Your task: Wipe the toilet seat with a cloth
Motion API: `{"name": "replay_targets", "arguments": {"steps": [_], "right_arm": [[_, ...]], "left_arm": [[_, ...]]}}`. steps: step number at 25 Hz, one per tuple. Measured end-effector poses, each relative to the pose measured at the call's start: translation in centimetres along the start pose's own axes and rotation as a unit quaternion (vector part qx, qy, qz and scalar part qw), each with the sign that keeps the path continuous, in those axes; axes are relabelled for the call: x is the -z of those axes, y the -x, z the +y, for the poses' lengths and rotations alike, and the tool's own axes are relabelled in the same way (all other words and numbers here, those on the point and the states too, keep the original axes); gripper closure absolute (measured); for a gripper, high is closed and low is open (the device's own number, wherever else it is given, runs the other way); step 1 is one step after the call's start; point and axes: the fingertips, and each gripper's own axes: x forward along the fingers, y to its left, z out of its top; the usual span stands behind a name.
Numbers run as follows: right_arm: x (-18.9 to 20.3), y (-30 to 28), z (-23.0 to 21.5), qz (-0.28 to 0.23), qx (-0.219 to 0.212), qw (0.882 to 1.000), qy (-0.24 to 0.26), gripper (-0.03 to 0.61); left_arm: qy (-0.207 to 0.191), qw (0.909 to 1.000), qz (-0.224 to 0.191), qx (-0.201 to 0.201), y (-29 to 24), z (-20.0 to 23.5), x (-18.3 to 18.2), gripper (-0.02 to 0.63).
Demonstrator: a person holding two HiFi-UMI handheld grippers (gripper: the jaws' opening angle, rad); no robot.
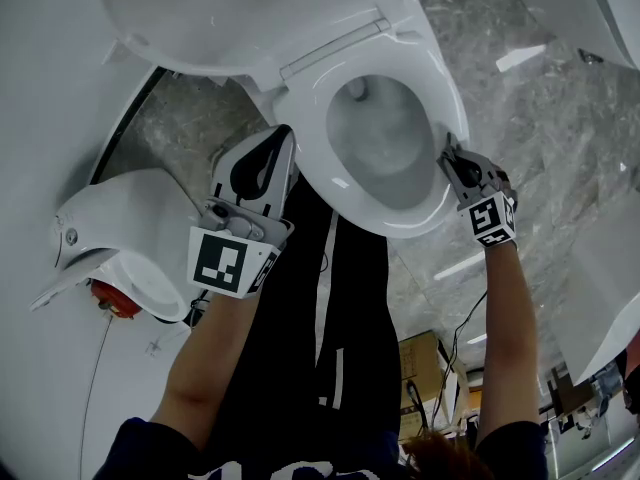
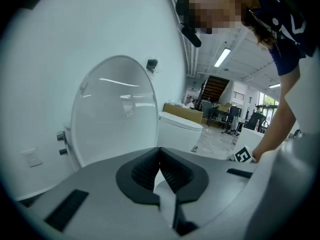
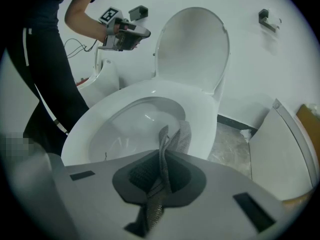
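A white toilet stands with its lid (image 1: pixel 240 13) raised and its seat (image 1: pixel 320 158) down over the bowl. My right gripper (image 1: pixel 447 150) rests at the seat's right rim. It is shut on a grey cloth (image 3: pixel 163 156), whose free end lies on the seat (image 3: pixel 200 114). My left gripper (image 1: pixel 284 133) hovers beside the seat's left edge, apart from it. In its own view the left gripper (image 2: pixel 160 160) is shut with nothing in it and faces the upright lid (image 2: pixel 117 114). The right gripper view shows that left gripper (image 3: pixel 131 34) held above the bowl's far side.
A second white toilet (image 1: pixel 120 238) with a red part (image 1: pixel 112 298) stands at the left. Another white fixture (image 1: pixel 590 8) sits at the upper right on the grey marble floor (image 1: pixel 560 98). Flush buttons (image 2: pixel 61 143) and a paper holder (image 3: pixel 267 18) are on the wall.
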Motion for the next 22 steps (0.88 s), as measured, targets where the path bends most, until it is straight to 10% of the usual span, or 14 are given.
{"name": "replay_targets", "arguments": {"steps": [22], "right_arm": [[3.2, 3.0, 4.3, -0.023, 0.012, 0.996, -0.085, 0.551]], "left_arm": [[-0.007, 0.9999, 0.002, 0.012, -0.1, -3.3, 0.3, 0.604]]}}
